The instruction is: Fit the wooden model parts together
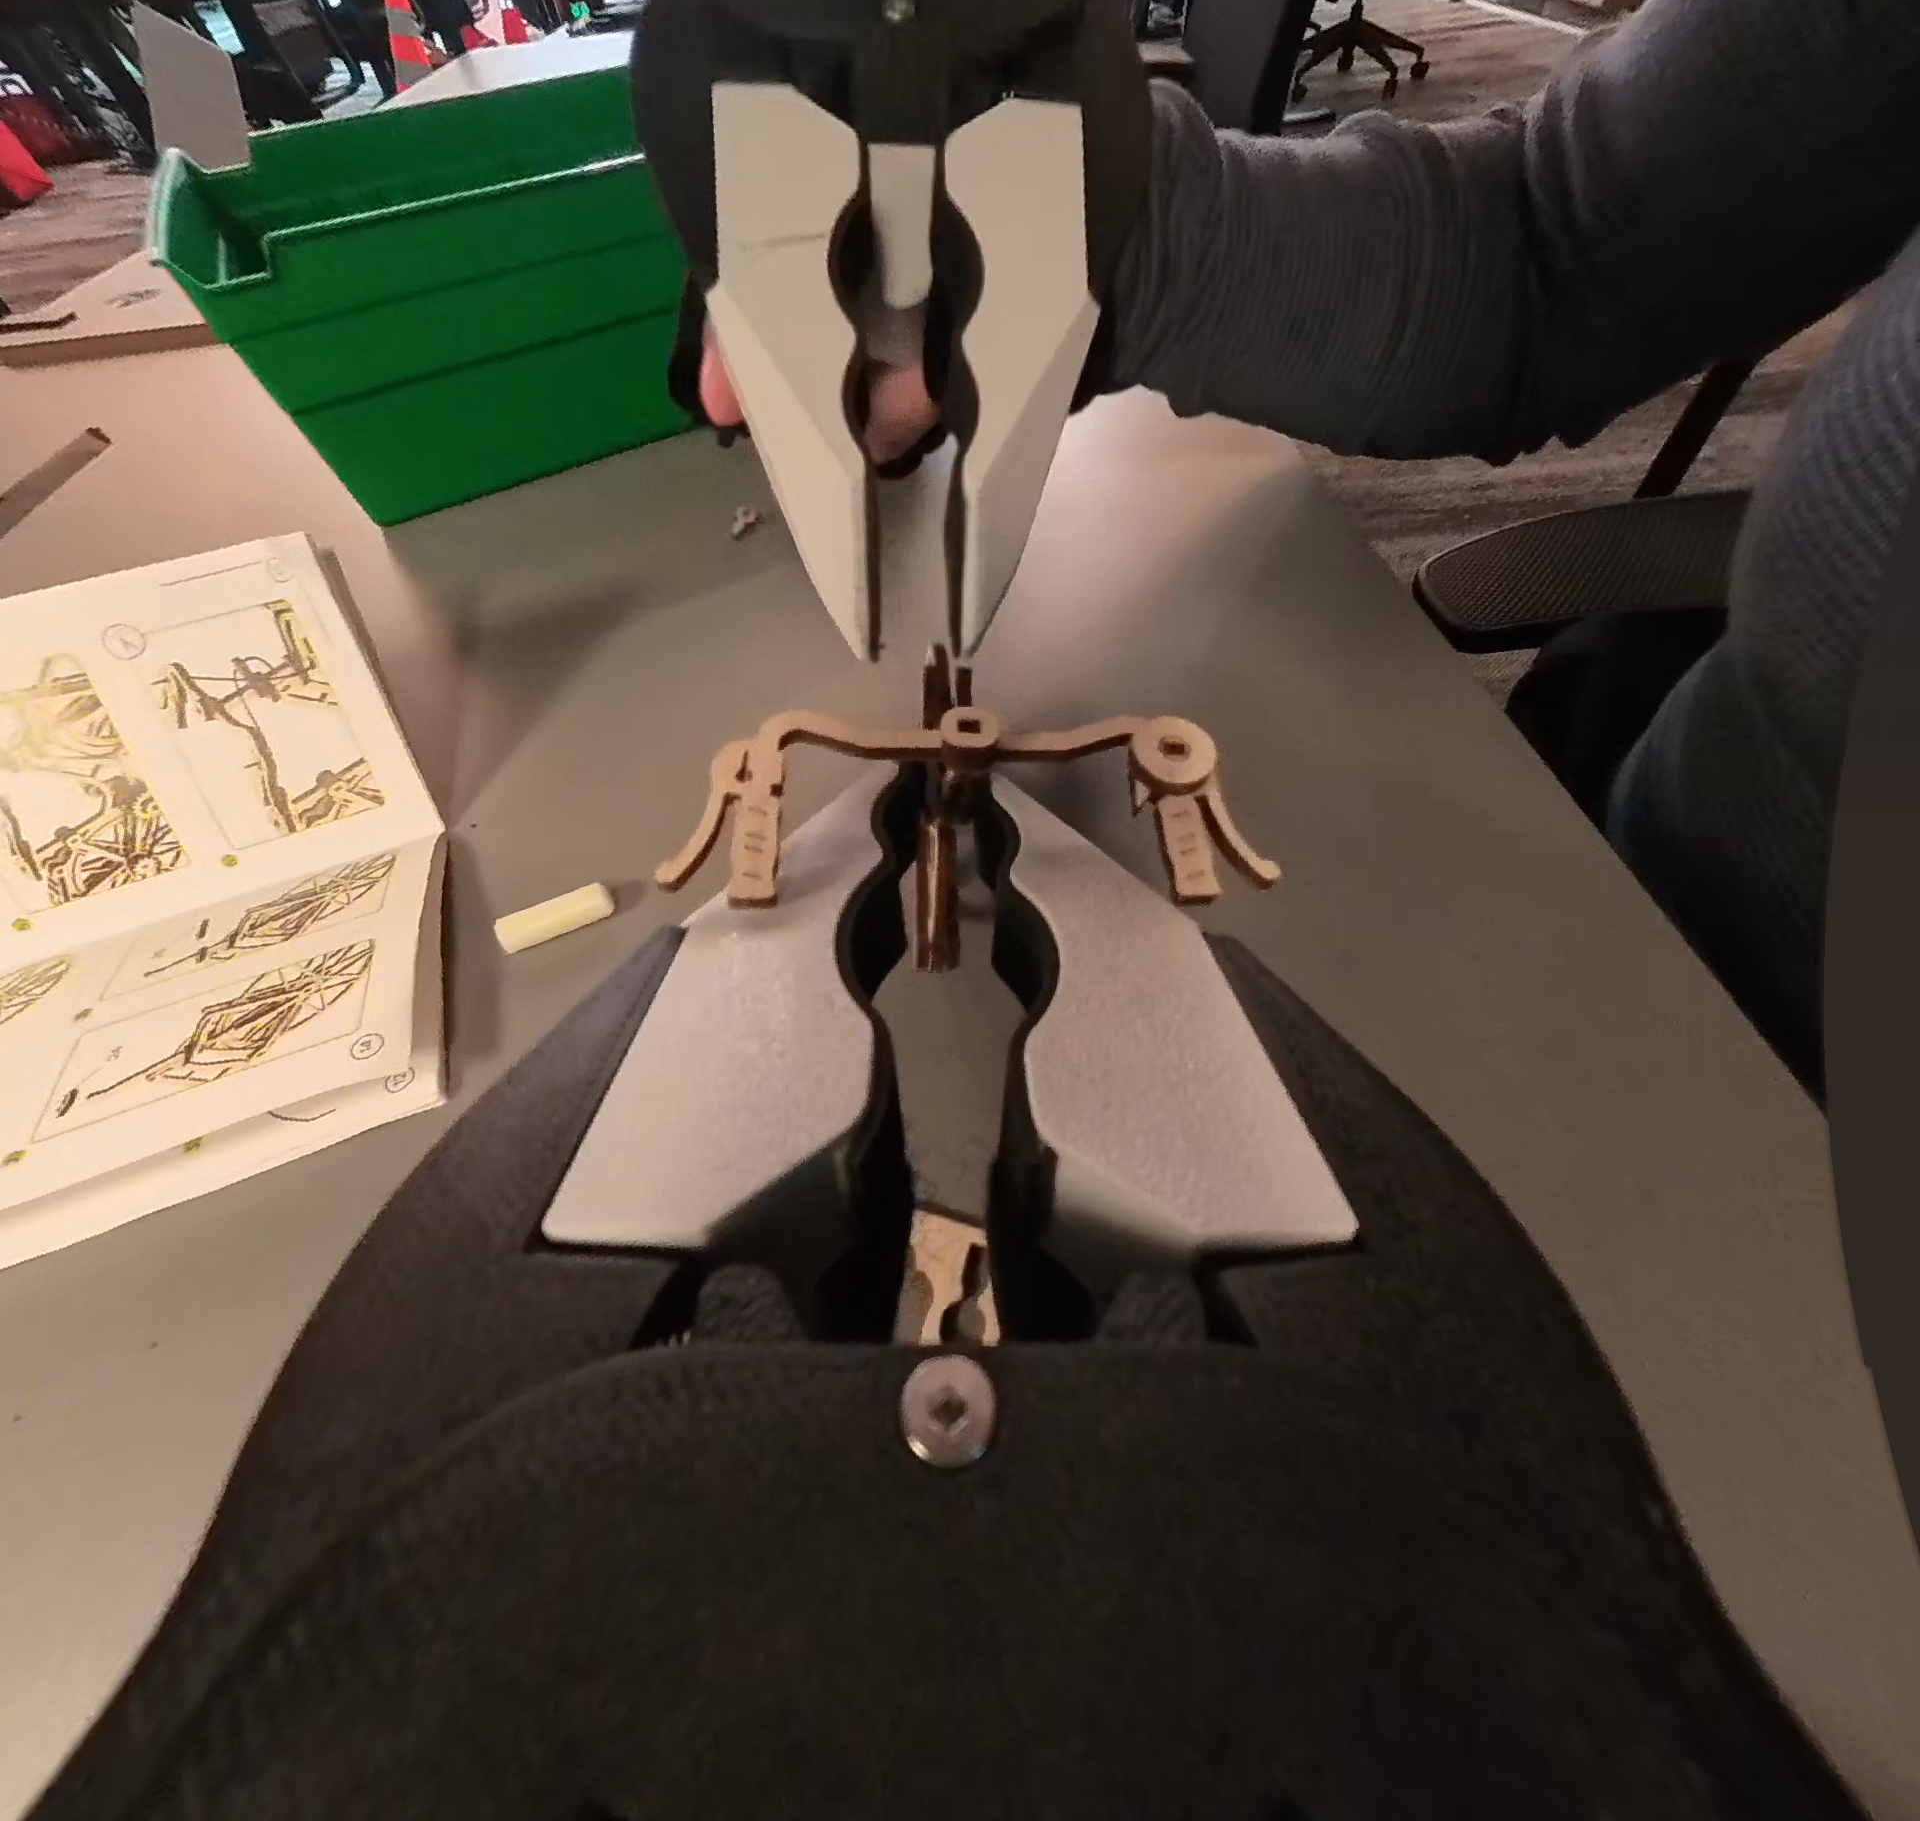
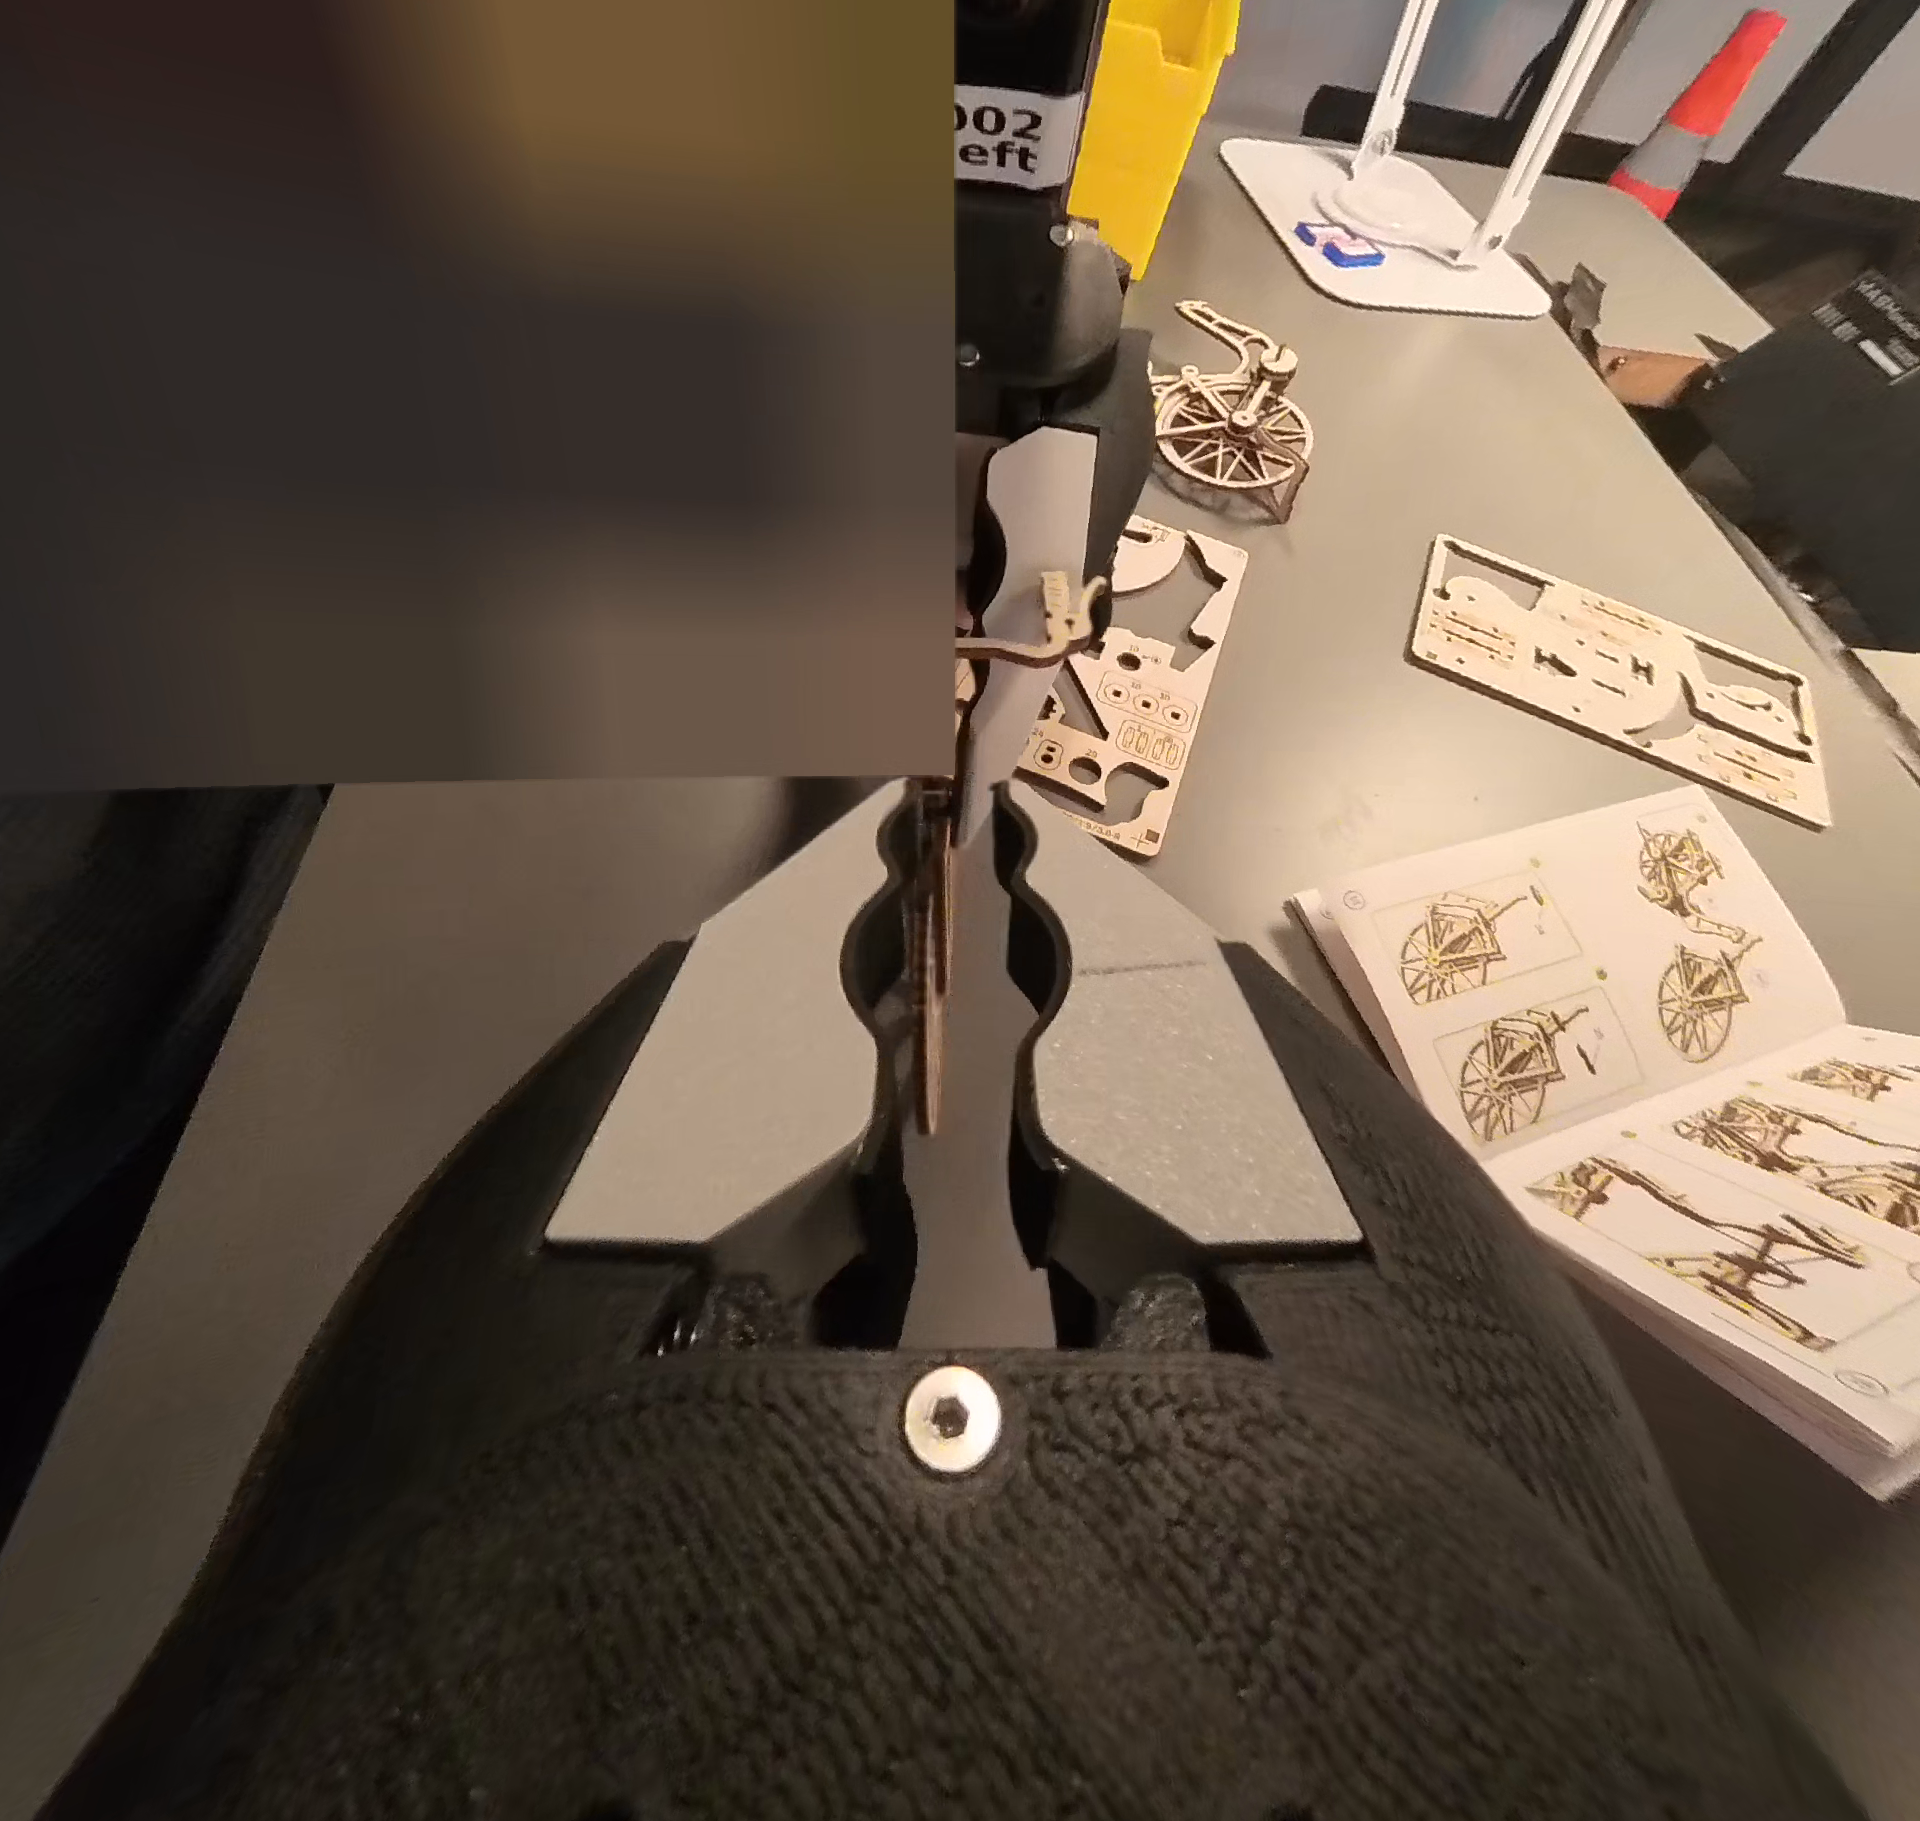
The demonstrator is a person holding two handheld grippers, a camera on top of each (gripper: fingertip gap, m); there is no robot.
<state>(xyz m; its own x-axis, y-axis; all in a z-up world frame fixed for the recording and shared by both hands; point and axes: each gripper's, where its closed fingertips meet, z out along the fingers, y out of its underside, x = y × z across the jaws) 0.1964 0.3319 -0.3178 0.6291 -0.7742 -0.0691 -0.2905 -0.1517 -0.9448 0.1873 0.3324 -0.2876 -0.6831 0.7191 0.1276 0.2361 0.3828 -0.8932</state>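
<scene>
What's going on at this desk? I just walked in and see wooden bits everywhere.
A person is building a wooden bicycle model with two handheld tools. The left tool is shut on the stem of the wooden handlebar assembly. The right tool faces it, tips at the assembly's far end, holding a thin wooden part. A finished wheel section, punched-out part sheets and an open instruction booklet lie on the grey table.

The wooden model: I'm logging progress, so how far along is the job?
Done: a wheel assembly stands built on the table. In hand: the left gripper holds the handlebar piece; the right gripper pinches a flat wooden part against it. Left: the part sheets still hold pieces.
</scene>
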